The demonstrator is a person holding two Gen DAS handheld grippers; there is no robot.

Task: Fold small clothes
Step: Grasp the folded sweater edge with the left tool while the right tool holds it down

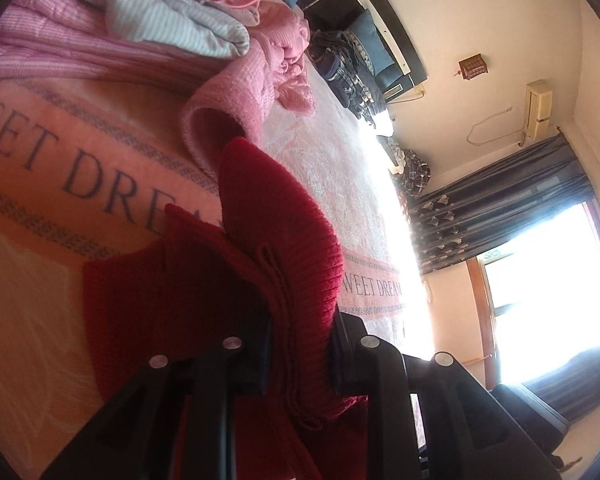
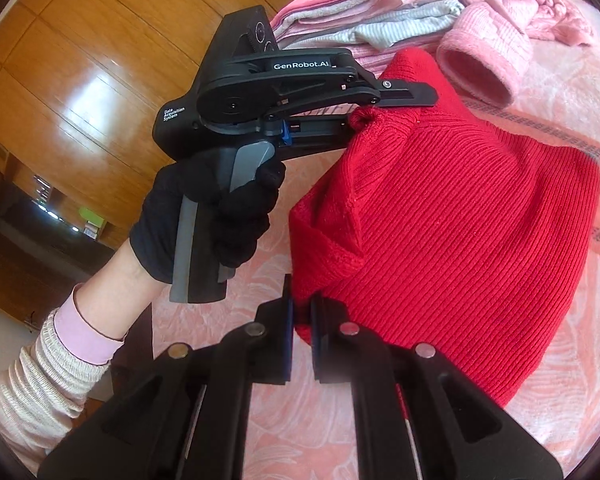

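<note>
Left gripper (image 1: 300, 344) clamping a bunched edge of the red ribbed knit sweater (image 2: 460, 216), right gripper (image 2: 302, 320) pinching its near corner, sweater draping over the pink patterned bed (image 2: 560, 92) ahead.

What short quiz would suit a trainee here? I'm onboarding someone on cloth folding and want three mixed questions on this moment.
1. True or false: the red knitted sweater lies flat and untouched on the bed.
2. Which claw grips it? A) left claw only B) right claw only C) both
3. Fill in: beyond the sweater lies a pink garment, near a ____ of folded clothes.

Key: 1 false; 2 C; 3 stack
</note>
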